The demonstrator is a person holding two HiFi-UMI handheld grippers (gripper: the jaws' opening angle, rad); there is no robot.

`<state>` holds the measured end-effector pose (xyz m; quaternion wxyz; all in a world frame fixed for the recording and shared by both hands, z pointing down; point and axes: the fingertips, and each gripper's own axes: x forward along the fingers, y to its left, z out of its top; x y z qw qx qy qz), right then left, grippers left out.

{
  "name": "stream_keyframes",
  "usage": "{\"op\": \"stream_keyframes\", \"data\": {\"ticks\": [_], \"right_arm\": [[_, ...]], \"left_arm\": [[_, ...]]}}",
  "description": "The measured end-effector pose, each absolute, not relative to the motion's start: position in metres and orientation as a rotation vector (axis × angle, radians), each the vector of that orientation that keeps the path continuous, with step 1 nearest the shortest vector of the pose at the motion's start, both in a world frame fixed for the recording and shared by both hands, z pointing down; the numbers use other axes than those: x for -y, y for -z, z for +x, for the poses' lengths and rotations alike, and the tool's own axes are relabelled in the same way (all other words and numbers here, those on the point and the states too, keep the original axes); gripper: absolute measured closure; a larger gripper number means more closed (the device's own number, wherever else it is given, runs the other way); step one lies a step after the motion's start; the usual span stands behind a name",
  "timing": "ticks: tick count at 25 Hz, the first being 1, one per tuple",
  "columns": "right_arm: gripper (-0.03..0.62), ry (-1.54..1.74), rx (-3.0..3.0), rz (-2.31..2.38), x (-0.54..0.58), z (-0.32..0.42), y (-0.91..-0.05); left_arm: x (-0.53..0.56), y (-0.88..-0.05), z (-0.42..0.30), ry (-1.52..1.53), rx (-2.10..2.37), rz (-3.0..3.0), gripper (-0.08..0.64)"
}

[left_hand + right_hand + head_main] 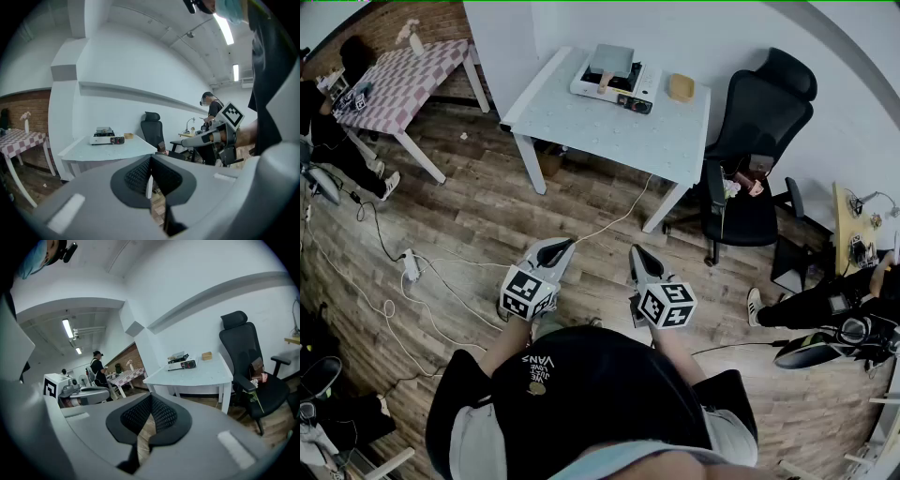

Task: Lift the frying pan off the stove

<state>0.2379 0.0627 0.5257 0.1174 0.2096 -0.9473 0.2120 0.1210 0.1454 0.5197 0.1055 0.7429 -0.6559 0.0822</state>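
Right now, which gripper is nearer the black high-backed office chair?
Right. The right gripper is held short of the black high-backed office chair, off to its left; the left gripper is beside the right one, farther left still.

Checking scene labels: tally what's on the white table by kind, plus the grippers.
Stove: 1
Frying pan: 1
Tan container: 1
Grippers: 2, left gripper and right gripper, both shut and empty
Total: 5
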Motion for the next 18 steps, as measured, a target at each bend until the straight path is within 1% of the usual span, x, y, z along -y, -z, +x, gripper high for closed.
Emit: {"op": "stream_keyframes", "data": {"ticks": [10, 11, 12, 13, 14, 15, 17, 18], "right_arm": [[0.588, -0.691, 2.808, 0.664, -0.048, 0.182, -0.514], [0.588, -0.700, 2.805, 0.680, -0.046, 0.175, -0.514], [0.570, -0.707, 2.802, 0.697, -0.044, 0.167, -0.514], [0.535, -0.719, 2.802, 0.715, -0.041, 0.159, -0.514], [0.502, -0.736, 2.805, 0.732, -0.040, 0.150, -0.514], [0.471, -0.757, 2.811, 0.747, -0.038, 0.141, -0.513], [0.440, -0.797, 2.823, 0.773, -0.037, 0.121, -0.511], [0.423, -0.815, 2.826, 0.785, -0.036, 0.111, -0.511]], "left_arm": [[-0.131, -0.517, 0.066, -0.188, 1.860, 2.214, 0.555], [-0.129, -0.516, 0.061, -0.176, 1.835, 2.229, 0.535], [-0.126, -0.516, 0.055, -0.164, 1.812, 2.239, 0.506], [-0.124, -0.517, 0.048, -0.155, 1.793, 2.247, 0.426], [-0.123, -0.517, 0.040, -0.152, 1.777, 2.257, 0.360], [-0.122, -0.516, 0.031, -0.152, 1.762, 2.269, 0.345], [-0.121, -0.516, 0.012, -0.155, 1.727, 2.291, 0.313], [-0.121, -0.516, 0.003, -0.158, 1.706, 2.300, 0.310]]}}
